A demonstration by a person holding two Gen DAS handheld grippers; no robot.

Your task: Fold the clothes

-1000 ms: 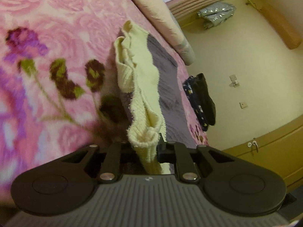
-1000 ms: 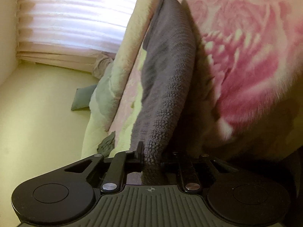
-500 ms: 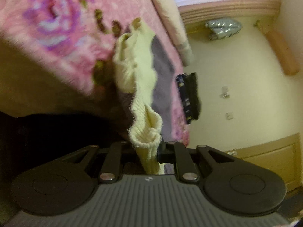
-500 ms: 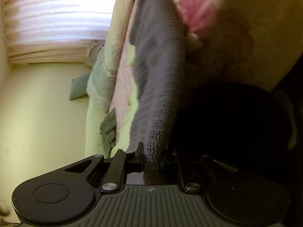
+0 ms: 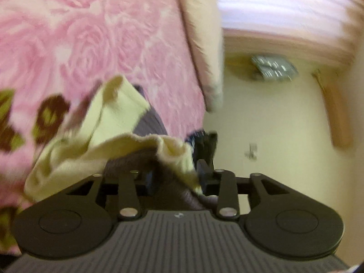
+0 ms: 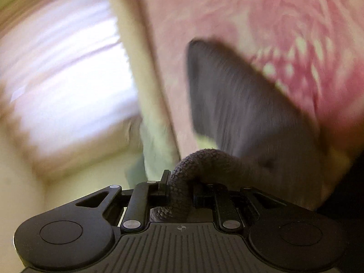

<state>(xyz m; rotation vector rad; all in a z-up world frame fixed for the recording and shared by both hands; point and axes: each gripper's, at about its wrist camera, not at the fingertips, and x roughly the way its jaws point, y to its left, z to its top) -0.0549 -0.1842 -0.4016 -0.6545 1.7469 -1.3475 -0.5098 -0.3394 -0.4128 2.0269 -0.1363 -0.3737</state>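
bed blanket (image 5: 86,34): pink with big rose shapes, fills the left and top of the left wrist view, dark red and green flowers at its left edge. all a bit blurred.
sweater (image 5: 118,113): knit, pale yellow and grey-purple, lying rumpled on the blanket and running down to the left gripper. a yellow fold hangs across the gap between the fingers.
left gripper (image 5: 176,177): jaws opening right now, wide apart. the yellow edge and some grey knit sit loose between them, brushing the right finger; the pads are not pinching it.
pillow (image 5: 204,45): cream, long, along the bed's right edge.
dark clothes (image 5: 204,142): a dark bundle just past the sweater at the bed's edge, partly hidden.
floor (image 5: 284,125): pale yellow, right of the bed, with a silver bag (image 5: 273,69) far off by the curtain (image 5: 284,6).
right wrist view, curtain (image 6: 63,79): bright and smeared on the left.
pillow again (image 6: 141,72): cream strip between curtain and blanket.
right gripper (image 6: 179,192): clamped tight on a bunched grey roll of the sweater (image 6: 227,104), which loops up over the fingers and stretches away over the pink blanket (image 6: 284,34).
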